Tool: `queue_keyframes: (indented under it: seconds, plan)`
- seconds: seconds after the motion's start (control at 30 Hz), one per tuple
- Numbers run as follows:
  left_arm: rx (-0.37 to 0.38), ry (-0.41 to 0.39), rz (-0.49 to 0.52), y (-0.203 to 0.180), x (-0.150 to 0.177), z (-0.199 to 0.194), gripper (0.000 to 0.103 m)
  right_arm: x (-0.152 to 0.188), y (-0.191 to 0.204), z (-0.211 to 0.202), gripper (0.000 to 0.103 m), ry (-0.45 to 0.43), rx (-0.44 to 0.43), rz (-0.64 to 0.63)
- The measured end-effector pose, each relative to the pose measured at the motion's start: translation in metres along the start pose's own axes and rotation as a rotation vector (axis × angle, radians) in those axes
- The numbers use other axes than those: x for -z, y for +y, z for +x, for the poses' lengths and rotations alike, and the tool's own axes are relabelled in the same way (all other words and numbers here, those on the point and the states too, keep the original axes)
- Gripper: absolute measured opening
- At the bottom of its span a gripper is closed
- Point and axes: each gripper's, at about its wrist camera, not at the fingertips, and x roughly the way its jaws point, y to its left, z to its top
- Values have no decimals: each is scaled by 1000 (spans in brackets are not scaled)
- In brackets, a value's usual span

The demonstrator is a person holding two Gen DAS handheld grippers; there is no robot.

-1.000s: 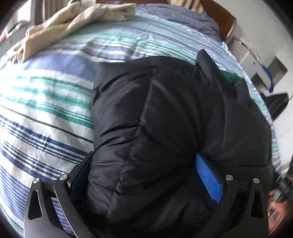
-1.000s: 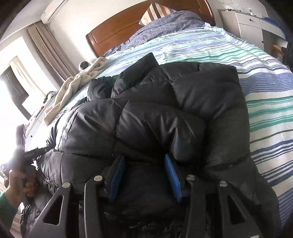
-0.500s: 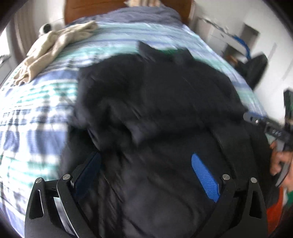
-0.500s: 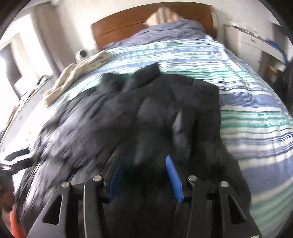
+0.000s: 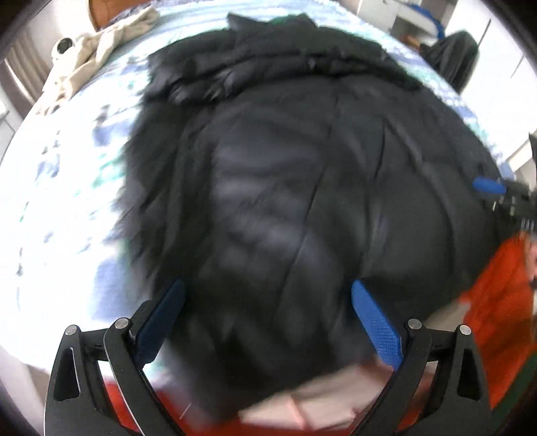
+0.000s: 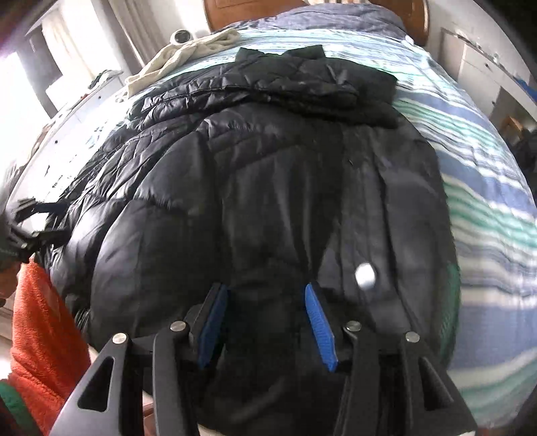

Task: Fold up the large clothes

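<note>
1. Left wrist view, upper left of the frame: a beige cloth (image 5: 100, 43) lies bunched on the striped bedspread (image 5: 57, 187), apart from the coat.
2. The middle of that frame is filled by the black puffer jacket (image 5: 302, 174), spread over the bedspread and blurred, its near hem hanging over the bed's edge at the bottom.
3. At the bottom, the left gripper (image 5: 268, 302) has its blue pads set wide with jacket fabric between them; they do not press it, so it is released.
4. At the right edge the right gripper's blue tip (image 5: 488, 186) shows over the jacket's side, above an orange sleeve (image 5: 496, 302).
5. Right wrist view, lower left: orange fleece clothing (image 6: 43, 335) of the person, with the left gripper dark and blurred above it.
6. In the centre the jacket (image 6: 268, 167) lies lengthwise, its collar toward the wooden headboard (image 6: 416, 20) at the top.
7. At the bottom centre the right gripper (image 6: 265, 302) has a fold of jacket between its half-spread pads; whether they pinch it I cannot tell.
8. To the right, the striped bedspread lies bare.
</note>
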Motion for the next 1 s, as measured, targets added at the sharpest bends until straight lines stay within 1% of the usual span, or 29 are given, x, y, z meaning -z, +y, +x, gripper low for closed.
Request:
queue_keyframes:
  seconds: [0.07, 0.1, 0.13, 0.17, 0.2, 0.23, 0.27, 0.3, 0.33, 0.37, 0.4, 0.47, 0.53, 0.57, 0.67, 0.73, 0.77, 0.83, 0.87, 0.9, 0.93, 0.97, 1.0]
  plan:
    - [-86, 28, 20, 18, 20, -27, 99, 12, 3, -10, 50, 26, 14, -32]
    - [-111, 22, 14, 26, 27, -38, 99, 16, 5, -17, 50, 36, 24, -51]
    - [-142, -6, -15, 38, 32, -59, 99, 20, 6, -25, 50, 31, 33, -61]
    - [-152, -32, -48, 45, 35, -75, 99, 23, 4, -35, 50, 13, 41, -62]
    - [-151, -82, -106, 59, 34, -94, 100, 23, 2, -41, 52, -5, 47, -57]
    - [-142, -120, -140, 68, 36, -104, 101, 24, -2, -52, 55, -38, 58, -37]
    - [-122, -167, -177, 75, 35, -109, 102, 23, -8, -59, 64, -67, 67, -14]
    - [-97, -194, -206, 78, 35, -107, 102, 23, -15, -66, 73, -99, 81, 11]
    - [-73, -204, -226, 79, 33, -100, 102, 23, -23, -70, 76, -118, 94, 37]
    - [-47, -207, -242, 79, 34, -89, 102, 24, -32, -72, 77, -123, 106, 67]
    - [-12, -193, -265, 81, 33, -67, 102, 26, -44, -71, 77, -113, 110, 114]
    - [5, -148, -282, 75, 33, -36, 101, 36, -68, -69, 77, -87, 87, 186]
    - [10, -106, -269, 63, 35, -5, 100, 48, -89, -63, 77, -50, 61, 264]
    - [8, -100, -265, 58, 37, 3, 100, 54, -95, -58, 77, -34, 36, 298]
    - [33, -127, -276, 49, 39, 6, 100, 64, -109, -46, 77, -19, -60, 364]
    - [70, -120, -286, 45, 38, 8, 100, 65, -107, -35, 77, -17, -132, 371]
    - [87, -109, -279, 42, 38, 11, 100, 64, -103, -27, 78, -8, -163, 363]
    - [88, -92, -252, 37, 38, 16, 99, 61, -93, -20, 78, -11, -151, 330]
    - [75, -84, -239, 35, 38, 18, 92, 59, -90, -19, 77, -15, -148, 314]
    - [71, -76, -235, 35, 39, 17, 77, 56, -88, -21, 61, -18, -149, 302]
    - [74, -59, -241, 34, 39, 15, 67, 53, -87, -23, 45, -16, -145, 299]
    - [75, -56, -248, 33, 38, 14, 45, 49, -87, -26, 32, -18, -158, 300]
    - [99, -56, -268, 34, 37, 5, 29, 45, -87, -31, 26, -23, -166, 297]
